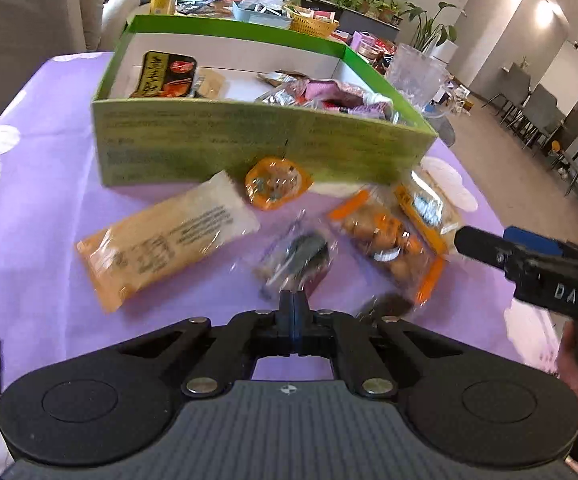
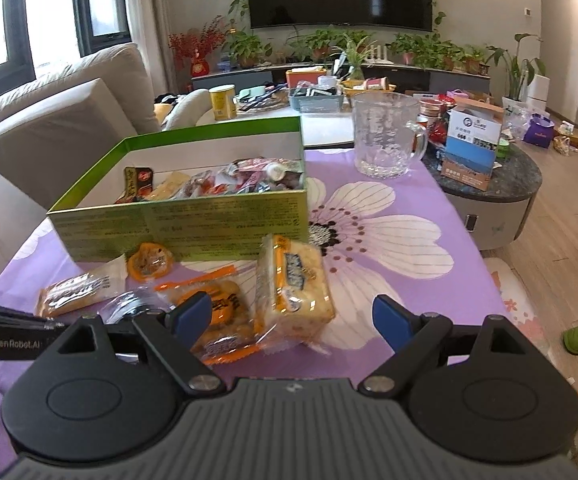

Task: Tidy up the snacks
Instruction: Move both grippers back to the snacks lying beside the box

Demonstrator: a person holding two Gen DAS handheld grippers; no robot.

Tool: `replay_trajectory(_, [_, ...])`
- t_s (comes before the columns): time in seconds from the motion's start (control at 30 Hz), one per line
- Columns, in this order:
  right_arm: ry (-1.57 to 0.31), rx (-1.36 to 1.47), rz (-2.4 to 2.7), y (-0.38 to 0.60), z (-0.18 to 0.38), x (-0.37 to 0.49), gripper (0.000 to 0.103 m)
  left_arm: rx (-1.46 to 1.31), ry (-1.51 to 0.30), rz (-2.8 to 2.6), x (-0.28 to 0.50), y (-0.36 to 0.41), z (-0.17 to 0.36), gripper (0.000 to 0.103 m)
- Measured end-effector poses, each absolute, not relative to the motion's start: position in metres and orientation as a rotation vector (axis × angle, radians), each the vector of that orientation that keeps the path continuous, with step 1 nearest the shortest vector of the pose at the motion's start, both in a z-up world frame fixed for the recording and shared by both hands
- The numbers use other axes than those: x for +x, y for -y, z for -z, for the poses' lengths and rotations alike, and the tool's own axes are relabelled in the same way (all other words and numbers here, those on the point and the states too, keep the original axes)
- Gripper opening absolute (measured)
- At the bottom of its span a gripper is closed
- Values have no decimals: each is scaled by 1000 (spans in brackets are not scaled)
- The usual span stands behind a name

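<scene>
With left gripper [image 1: 293, 300] clamped on the near edge of the clear dark-filled packet [image 1: 297, 258] lying in front of the green box [image 1: 265, 140], and right gripper [image 2: 293, 316] fingers apart nearby, best lifted gently, then carried clear over the box wall.

One green box [image 2: 225, 220] sits on the worktop [image 2: 429, 280], and one glass jug [image 2: 385, 136]. Five wrapped snacks [image 1: 169, 240] lie loose before the box; those piled inside are too jumbled to count. Two tongs [image 2: 293, 316] are about.
</scene>
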State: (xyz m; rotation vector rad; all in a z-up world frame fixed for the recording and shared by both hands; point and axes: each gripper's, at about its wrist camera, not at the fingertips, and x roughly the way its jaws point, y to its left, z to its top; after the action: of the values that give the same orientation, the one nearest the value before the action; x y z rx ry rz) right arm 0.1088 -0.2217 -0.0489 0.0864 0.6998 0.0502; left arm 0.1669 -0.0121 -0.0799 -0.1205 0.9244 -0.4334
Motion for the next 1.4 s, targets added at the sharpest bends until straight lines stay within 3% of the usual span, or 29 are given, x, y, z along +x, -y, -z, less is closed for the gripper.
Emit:
replay_trajectory(0.2, [-743, 85, -142, 205, 57, 102, 60, -115, -929, 420, 143, -2, 81, 3])
replay_trajectory(0.27, [-761, 82, -159, 197, 62, 103, 60, -105, -889, 393, 144, -3, 77, 18])
replay_trajectory(0.33, [-771, 78, -162, 190, 65, 107, 60, -100, -859, 387, 149, -1, 73, 42])
replay_trajectory(0.4, [-781, 79, -177, 184, 67, 111, 60, -101, -833, 419, 158, 3, 70, 47])
replay_trajectory(0.9, [-807, 76, -97, 204, 85, 131, 60, 12, -808, 539, 194, 37, 87, 53])
replay_trajectory(0.97, [-809, 74, -92, 209, 85, 130, 60, 13, -795, 559, 191, 36, 88, 46])
replay_trajectory(1.03, [-813, 79, -93, 212, 84, 127, 60, 28, -780, 584, 185, 35, 87, 29])
replay_trajectory(1.4, [-817, 51, -190, 196, 82, 129, 61, 49, -768, 534, 133, -4, 81, 28])
